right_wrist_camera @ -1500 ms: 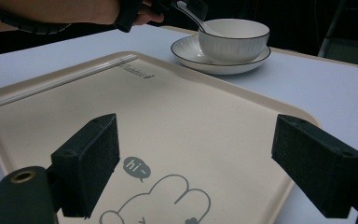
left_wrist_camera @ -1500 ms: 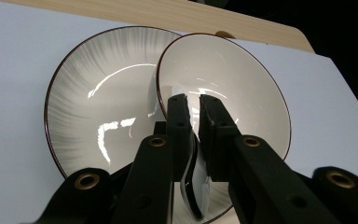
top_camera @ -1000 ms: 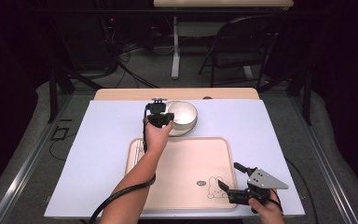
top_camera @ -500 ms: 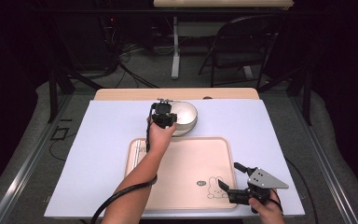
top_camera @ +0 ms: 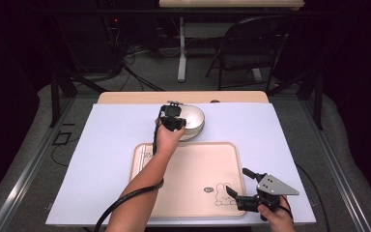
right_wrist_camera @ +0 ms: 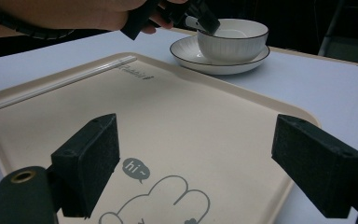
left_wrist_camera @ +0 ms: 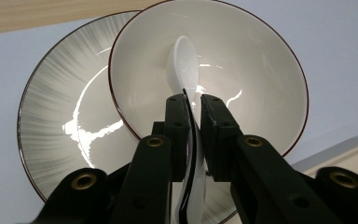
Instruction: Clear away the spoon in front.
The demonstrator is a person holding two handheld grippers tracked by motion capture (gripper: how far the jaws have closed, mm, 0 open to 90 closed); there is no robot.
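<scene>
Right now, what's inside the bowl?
A white spoon lies in the bowl, its handle pinched by the left gripper. Its fingers hide the handle's lower part.

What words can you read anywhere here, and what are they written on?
"hi~" stands in a small grey speech bubble printed on the beige tray, just above the drawn rabbit.
A short word is printed near the tray's far edge, beginning like "Rabbit", but it is too blurred to read for sure.
The bowl, the plate and the spoon bear no writing.
</scene>
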